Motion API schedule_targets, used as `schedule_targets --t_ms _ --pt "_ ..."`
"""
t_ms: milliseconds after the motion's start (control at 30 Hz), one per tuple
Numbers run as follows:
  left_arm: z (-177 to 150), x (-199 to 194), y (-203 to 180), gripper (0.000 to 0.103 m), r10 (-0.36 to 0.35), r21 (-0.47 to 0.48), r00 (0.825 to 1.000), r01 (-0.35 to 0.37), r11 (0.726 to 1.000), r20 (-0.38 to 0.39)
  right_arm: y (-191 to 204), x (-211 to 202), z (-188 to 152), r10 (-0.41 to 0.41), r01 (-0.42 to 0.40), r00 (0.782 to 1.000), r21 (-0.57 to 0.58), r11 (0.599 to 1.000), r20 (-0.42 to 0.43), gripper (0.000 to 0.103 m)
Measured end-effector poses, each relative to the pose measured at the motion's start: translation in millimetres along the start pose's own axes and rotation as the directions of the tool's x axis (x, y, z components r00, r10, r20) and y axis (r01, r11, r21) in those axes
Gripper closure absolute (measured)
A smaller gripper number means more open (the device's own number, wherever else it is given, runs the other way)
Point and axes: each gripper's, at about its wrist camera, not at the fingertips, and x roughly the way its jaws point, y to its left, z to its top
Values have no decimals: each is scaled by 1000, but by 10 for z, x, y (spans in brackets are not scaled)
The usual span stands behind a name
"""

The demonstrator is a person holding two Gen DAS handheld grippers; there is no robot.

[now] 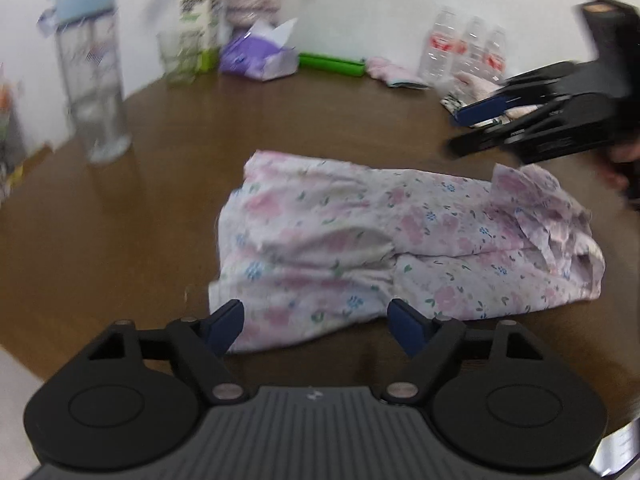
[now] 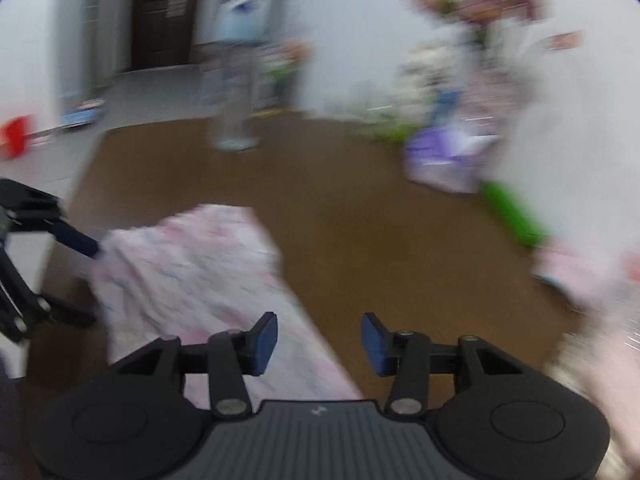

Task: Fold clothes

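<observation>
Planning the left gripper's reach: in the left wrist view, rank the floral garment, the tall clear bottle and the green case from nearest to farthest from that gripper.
1. Floral garment: just ahead of the left gripper.
2. Tall clear bottle: far left, mid-table.
3. Green case: back edge by the wall.

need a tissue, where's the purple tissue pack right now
In the left wrist view the purple tissue pack sits at the table's far edge by the wall, between the milk carton and the green case.

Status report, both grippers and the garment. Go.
Left hand-held gripper open, right hand-held gripper open. Floral garment part-folded on table. Nothing blocking.
</observation>
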Motion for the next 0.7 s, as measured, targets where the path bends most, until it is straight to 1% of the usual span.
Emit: schedule_targets --t_ms 67,100,133,167,200,233,267,300,333,367,400,433,467,500,533,567,600,633,667,700 --pt "-38 52 -32 21 16 34 1000 -16 999 15 5 290 127 29 -30 998 -20 999 -60 58" --pt "-57 77 -48 24 24 52 999 -25 998 23 15 413 168 36 -40 995 -37 999 -89 58" --pt "-63 102 -72 28 32 81 999 -35 996 32 9 462 168 36 -39 995 -30 999 -92 58" --pt "-55 125 -105 34 42 124 998 -47 991 42 4 511 168 36 -39 995 -22 999 -94 62" --pt "-35 152 -107 36 35 147 998 -42 988 50 -2 559 167 37 -38 995 -14 999 -96 67" --pt "7 196 -75 36 16 158 998 -25 987 56 -57 580 150 60 -57 995 38 998 -81 83" --pt "85 268 -33 35 0 174 998 -12 985 64 -88 593 137 70 -64 995 75 995 -77 92" --pt "194 364 11 36 -16 187 998 3 982 67 -119 607 124 79 -70 994 111 991 -73 95" --pt "334 488 55 36 -27 198 998 14 980 62 -156 630 141 39 -28 996 124 992 -86 103" --pt "500 635 102 36 -35 208 998 23 978 53 -194 654 158 -1 15 995 136 991 -100 103" --pt "696 811 137 36 -42 217 998 32 976 41 -291 690 200 -126 148 983 173 974 -133 103" --pt "925 1018 160 37 -36 208 999 27 978 39 -500 742 201 -304 345 933 239 908 -191 103" --pt "1155 1228 185 37 -14 181 999 5 983 50 -709 792 201 -463 525 848 291 800 -258 103" --pt "1379 1423 214 38 5 145 998 -13 989 56 -931 768 166 -515 581 814 352 734 -269 102" --pt "1569 1563 252 38 24 100 998 -29 995 51 -1130 649 95 -513 587 808 454 670 -289 100" --pt "1688 1589 296 39 27 49 998 -30 998 52 -1326 529 24 -507 586 804 549 596 -309 95" --pt "1767 1542 345 38 16 -9 998 -16 1000 61 -1413 316 -44 -486 535 830 636 556 -273 94" --pt "1777 1456 384 36 -23 -59 996 28 998 82 -1425 67 -113 -474 465 858 687 559 -196 93" --pt "1718 1331 412 23 -90 -99 989 102 990 118 -1388 -134 -151 -463 427 874 683 592 -145 79" --pt "1636 1240 367 13 -144 -103 981 157 982 129 -1310 -338 -207 -462 416 879 658 628 -114 70"
